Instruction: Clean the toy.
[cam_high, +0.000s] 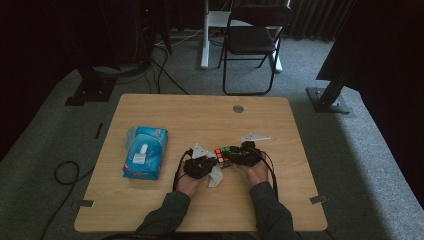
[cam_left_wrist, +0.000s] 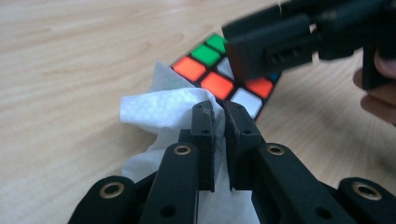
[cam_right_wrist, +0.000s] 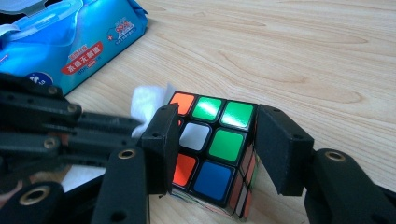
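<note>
At the near edge of the bench (cam_high: 150, 210), two grey-sleeved forearms come in and meet just in front of the person, a hand on each tool. The left tool (cam_left_wrist: 219, 116) has its jaws nearly together, pinching a fold of white wipe (cam_left_wrist: 163, 107); the wipe bunches up around the jaws and its crumpled front edge lies against a side of the puzzle cube (cam_right_wrist: 212, 149). Seen from above, the wipe hangs below the left tool (cam_high: 206, 161) and trails onto the wood. The right tool (cam_right_wrist: 212, 154) clamps the cube, one pad flat on each of two opposite sides, with the cube's lower edge at the bench top. The face turned up toward that tool shows orange, green, white and blue squares. In the high view the cube (cam_high: 223, 155) sits between the two tools, with the right tool (cam_high: 234, 159) at its right. Farther left on the bench, well apart from the hands, lies a blue pack of wet wipes (cam_high: 146, 152) with its lid flap raised. Beyond the bench's far edge, a black folding chair (cam_high: 252, 42) stands on the grey carpet.
</note>
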